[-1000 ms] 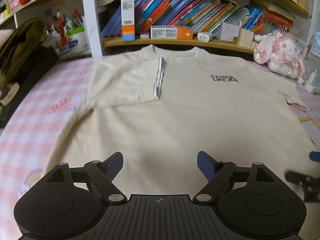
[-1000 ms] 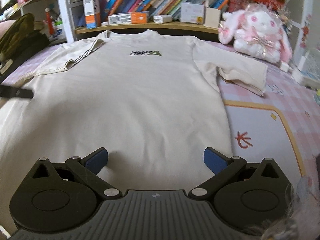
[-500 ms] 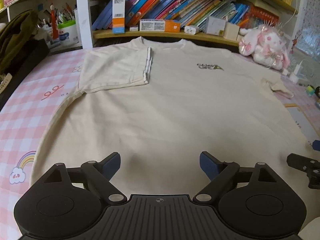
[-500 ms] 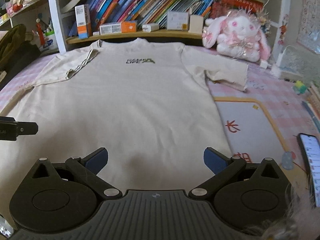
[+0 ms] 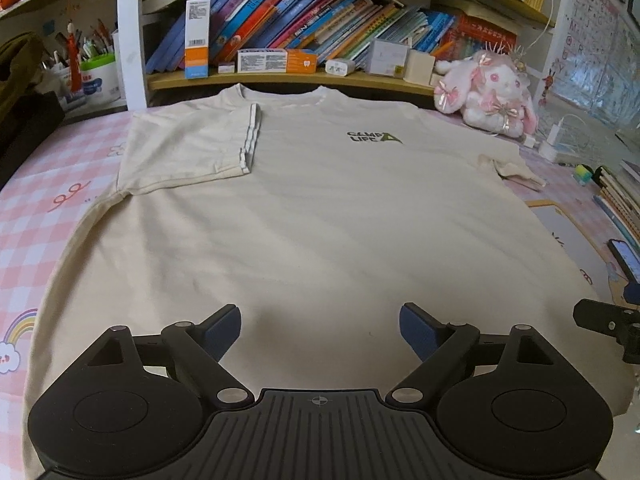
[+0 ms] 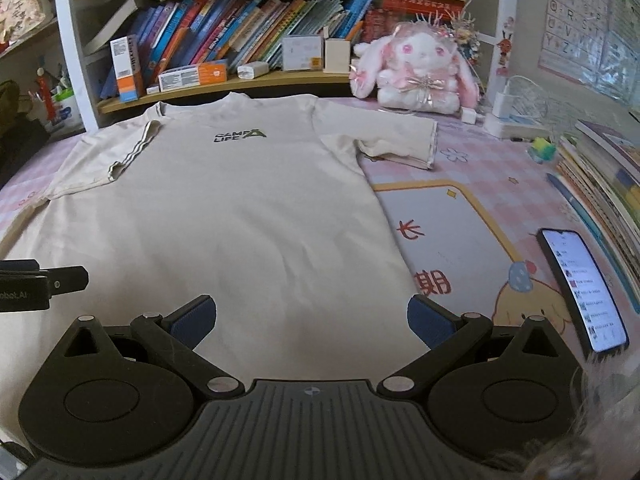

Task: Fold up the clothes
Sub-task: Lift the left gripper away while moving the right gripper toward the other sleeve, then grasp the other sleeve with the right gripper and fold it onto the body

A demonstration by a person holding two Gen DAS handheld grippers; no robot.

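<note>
- Beige cotton T-shirt (image 5: 312,220) lies face up and flat on the pink checked cloth (image 5: 36,216), collar away from both grippers at the bookshelf (image 5: 280,80), hem nearest them — so its long axis runs straight ahead from the fingers.
- Left sleeve (image 5: 188,152) is turned in over the chest, its striped cuff running along the shirt's length; the right sleeve (image 6: 396,136) lies spread out to the side on the cloth, its edge a little rumpled.
- Left gripper (image 5: 320,326) hovers over the hem with fingers spread wide, nothing between them; it is the nearer one to the folded sleeve's side.
- Right gripper (image 6: 312,318) hovers near the hem's right corner, likewise parted and empty, and the spread sleeve lies ahead and to its right (so this hand has the shorter reach to it).
- My guess is that one sleeve folded and one spread fits a fold part-way in; what comes next likely turns on that right sleeve, well ahead of the fingers.
- Readable print: the chest logo (image 6: 239,135) says "CAMP LIFE" beside a dark green triangle; the left gripper's body in the right view shows "obot.AI", cut off at the edge.
- Lit phone (image 6: 582,288) lies on the cartoon mat (image 6: 460,216) to the right, its text too small to read; a wall chart shows alphabet letters — Y and Z among them.
</note>
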